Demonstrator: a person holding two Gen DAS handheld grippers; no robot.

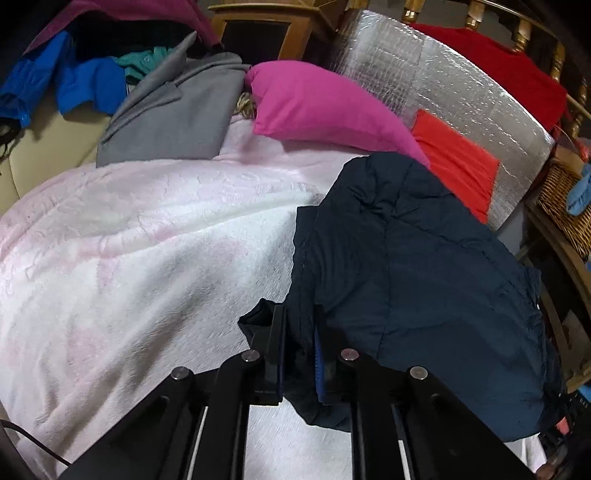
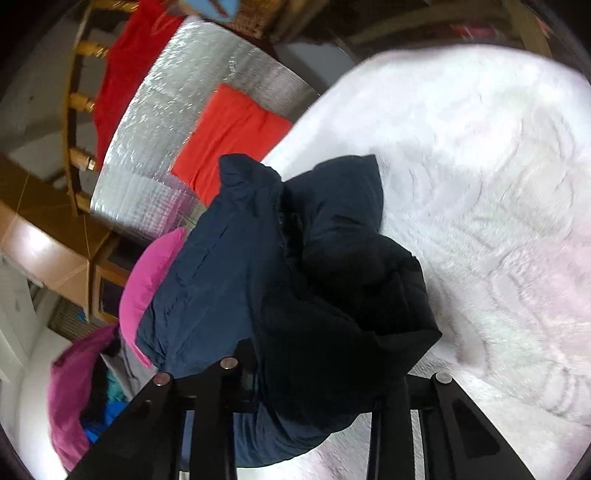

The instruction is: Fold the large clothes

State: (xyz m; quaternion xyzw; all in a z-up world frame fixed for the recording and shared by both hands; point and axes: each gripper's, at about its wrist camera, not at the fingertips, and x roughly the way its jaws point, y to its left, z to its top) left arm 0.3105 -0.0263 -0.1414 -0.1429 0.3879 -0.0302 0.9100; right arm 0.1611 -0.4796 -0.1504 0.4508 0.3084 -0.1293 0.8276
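Note:
A dark navy padded jacket (image 1: 413, 280) lies bunched on the right side of a pale pink fleece blanket (image 1: 147, 236). My left gripper (image 1: 298, 334) is shut on the jacket's near edge, and a fold of fabric is pinched between its two black fingers (image 1: 277, 328). In the right wrist view the same jacket (image 2: 229, 266) hangs in a thick bundle over my right gripper (image 2: 314, 362). The cloth hides its fingertips, and the bundle is wedged between its jaws and lifted off the blanket (image 2: 480, 184).
A magenta pillow (image 1: 314, 103), an orange-red folded cloth (image 1: 454, 162) and a silver foil mat (image 1: 443, 74) lie behind the jacket. Grey (image 1: 177, 110) and blue (image 1: 85, 88) clothes are heaped at the back left. A wicker basket (image 1: 565, 206) and a wooden rail (image 1: 524, 33) stand at the right.

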